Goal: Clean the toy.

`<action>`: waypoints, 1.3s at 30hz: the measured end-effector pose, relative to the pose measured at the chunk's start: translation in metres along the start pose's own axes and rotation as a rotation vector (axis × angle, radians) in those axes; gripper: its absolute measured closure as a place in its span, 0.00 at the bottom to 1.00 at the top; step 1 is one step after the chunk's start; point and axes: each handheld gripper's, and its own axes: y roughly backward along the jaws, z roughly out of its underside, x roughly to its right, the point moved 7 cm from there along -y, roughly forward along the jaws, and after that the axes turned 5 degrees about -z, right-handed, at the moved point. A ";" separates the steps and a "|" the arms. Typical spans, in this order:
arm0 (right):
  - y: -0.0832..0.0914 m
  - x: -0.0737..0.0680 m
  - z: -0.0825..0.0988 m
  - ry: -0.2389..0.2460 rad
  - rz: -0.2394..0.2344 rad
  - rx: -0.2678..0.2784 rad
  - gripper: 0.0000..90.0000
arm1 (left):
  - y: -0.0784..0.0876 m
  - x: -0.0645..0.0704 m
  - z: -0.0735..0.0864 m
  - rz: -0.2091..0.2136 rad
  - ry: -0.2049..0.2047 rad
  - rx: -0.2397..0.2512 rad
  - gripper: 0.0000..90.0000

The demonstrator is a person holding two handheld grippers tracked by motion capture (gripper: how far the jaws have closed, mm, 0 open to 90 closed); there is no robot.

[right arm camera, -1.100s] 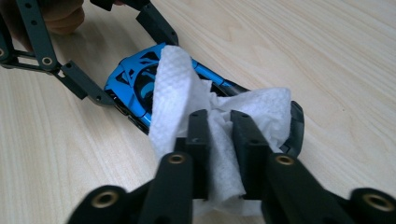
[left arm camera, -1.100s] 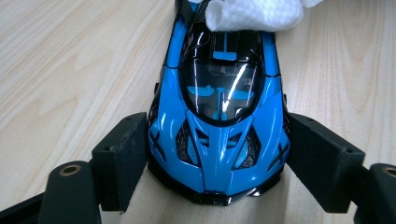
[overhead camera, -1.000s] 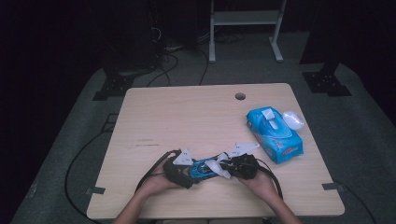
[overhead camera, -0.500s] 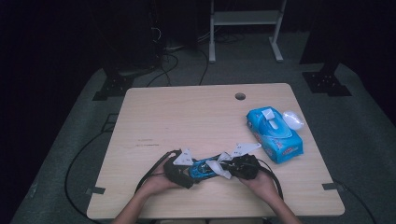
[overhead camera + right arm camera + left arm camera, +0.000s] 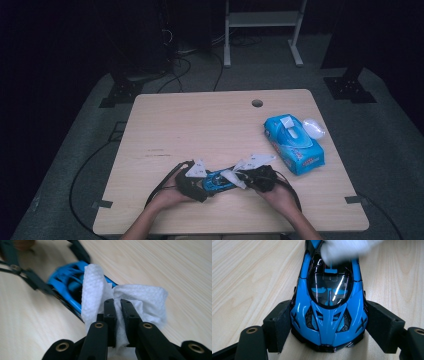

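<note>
The white wipe point(image 5: 347, 250) is blurry and covers the back of the toy car point(image 5: 329, 302). The picture's top edge cuts both off.

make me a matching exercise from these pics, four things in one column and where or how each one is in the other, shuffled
Things
1. toy car
2. white wipe
3. wipes pack
4. table hole

Places or states
A. lying at the table's right side, away from both grippers
B. pinched in the right gripper
C. near the table's far edge
D. clamped by its sides in the left gripper

Pairs: 1-D, 2-B, 3-A, 4-C
</note>
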 end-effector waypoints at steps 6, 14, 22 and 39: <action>-0.009 -0.019 -0.009 -0.009 -0.074 0.039 0.92 | -0.001 0.001 -0.001 -0.010 0.001 -0.007 0.28; -0.003 -0.008 -0.006 0.023 -0.010 0.005 0.92 | 0.004 -0.001 0.003 0.012 0.016 -0.007 0.28; -0.013 -0.027 -0.015 0.046 -0.055 0.030 0.92 | 0.001 0.001 0.000 -0.009 0.004 -0.006 0.28; -0.010 -0.037 -0.024 0.117 -0.081 0.016 0.52 | 0.002 0.000 0.001 -0.001 0.007 -0.005 0.28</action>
